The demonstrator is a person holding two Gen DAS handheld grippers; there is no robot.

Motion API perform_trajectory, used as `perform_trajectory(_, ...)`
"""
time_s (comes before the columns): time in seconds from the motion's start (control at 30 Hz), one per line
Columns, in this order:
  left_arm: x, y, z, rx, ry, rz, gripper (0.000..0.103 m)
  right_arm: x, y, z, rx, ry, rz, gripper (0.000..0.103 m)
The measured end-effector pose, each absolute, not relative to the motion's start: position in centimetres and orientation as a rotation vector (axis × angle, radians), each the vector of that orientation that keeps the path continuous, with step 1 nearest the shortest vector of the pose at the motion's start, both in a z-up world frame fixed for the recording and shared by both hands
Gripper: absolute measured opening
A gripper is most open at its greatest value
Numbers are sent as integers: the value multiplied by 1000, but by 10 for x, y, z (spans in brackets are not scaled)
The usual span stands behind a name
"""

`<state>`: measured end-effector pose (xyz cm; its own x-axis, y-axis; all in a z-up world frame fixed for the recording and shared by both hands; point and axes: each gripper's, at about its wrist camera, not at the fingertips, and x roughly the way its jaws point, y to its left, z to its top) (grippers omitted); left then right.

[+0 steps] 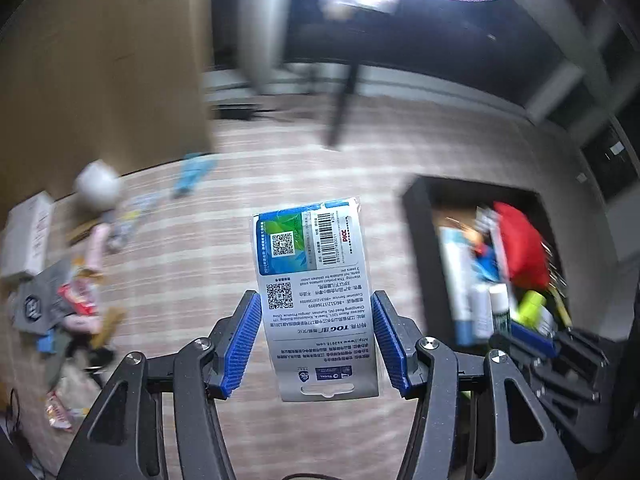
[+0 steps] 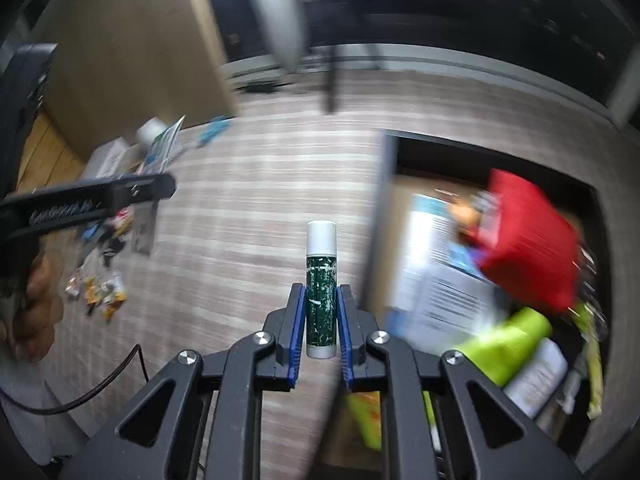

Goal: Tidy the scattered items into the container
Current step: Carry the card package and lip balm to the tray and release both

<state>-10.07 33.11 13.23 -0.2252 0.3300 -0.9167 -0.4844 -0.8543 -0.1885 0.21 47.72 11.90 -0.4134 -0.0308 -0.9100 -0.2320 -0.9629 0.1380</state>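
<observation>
My left gripper [image 1: 316, 297] is shut on a flat white and blue packet [image 1: 310, 248] printed with barcodes, its blue pads [image 1: 242, 340] pressing the packet's two edges above the striped carpet. To its right stands a dark container [image 1: 418, 240] with a red pouch [image 1: 520, 240], tubes and a lime item inside. My right gripper [image 2: 321, 289] is shut on an upright green tube [image 2: 321, 292] with a white cap. It hangs just left of the container [image 2: 384, 216], which holds a red pouch [image 2: 528, 240] and a lime bottle [image 2: 508, 344]. In the right wrist view, the left gripper [image 2: 100, 196] shows at the left.
Scattered small items [image 1: 76, 304] lie on the carpet at the left, with a white box [image 1: 28, 236], a white round object [image 1: 98, 184] and a blue item [image 1: 192, 174]. More litter [image 2: 100, 288] lies nearby. A wooden panel [image 1: 104, 72] and a dark table leg [image 1: 342, 104] stand behind.
</observation>
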Motion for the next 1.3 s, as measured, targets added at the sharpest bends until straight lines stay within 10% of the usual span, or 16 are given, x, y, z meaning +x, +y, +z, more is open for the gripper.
perform_trajectory(0.7, 40, 483, 141, -1381, 457, 1748, 55, 147, 623, 118, -1419, 566, 2159, 16)
perform_trajectory(1.3, -21, 392, 135, -1456, 363, 1934, 56, 98, 569, 131, -1485, 495, 2295, 30)
